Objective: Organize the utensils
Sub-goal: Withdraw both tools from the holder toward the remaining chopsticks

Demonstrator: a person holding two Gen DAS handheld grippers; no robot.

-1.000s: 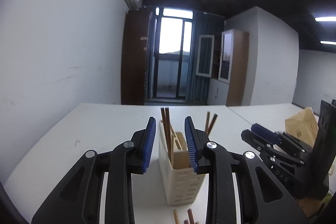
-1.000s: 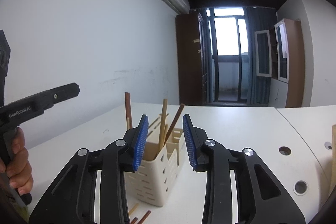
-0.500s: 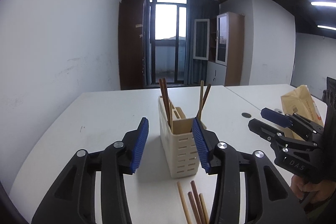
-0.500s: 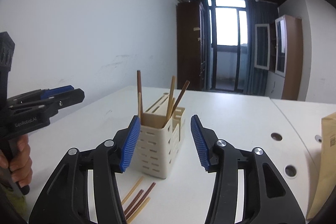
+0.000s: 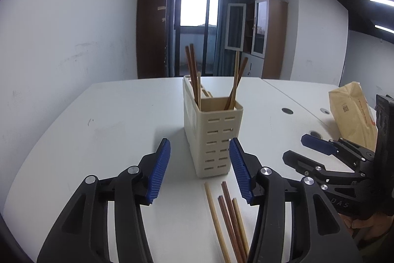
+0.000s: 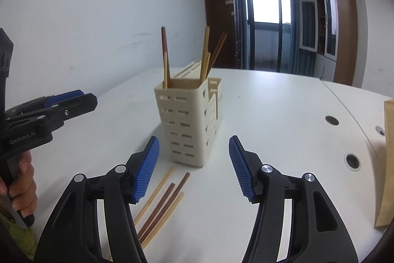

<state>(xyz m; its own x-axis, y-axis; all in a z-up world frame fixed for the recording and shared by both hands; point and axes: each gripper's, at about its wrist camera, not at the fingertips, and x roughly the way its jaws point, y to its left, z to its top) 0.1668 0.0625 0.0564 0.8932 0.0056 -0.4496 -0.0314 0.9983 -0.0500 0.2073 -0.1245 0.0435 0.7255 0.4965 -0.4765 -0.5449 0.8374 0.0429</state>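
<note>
Holder's [image 6: 182,120] stepped side shows from right wrist.

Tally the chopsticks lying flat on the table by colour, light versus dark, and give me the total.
Light chopsticks: 2
Dark chopsticks: 2
Total on the table: 4

I see a cream slotted plastic utensil holder [image 5: 213,132] standing upright on the table, several wooden chopsticks [image 5: 191,70] leaning inside. Four loose light and dark wooden chopsticks [image 5: 227,213] lie flat just before it.
</note>
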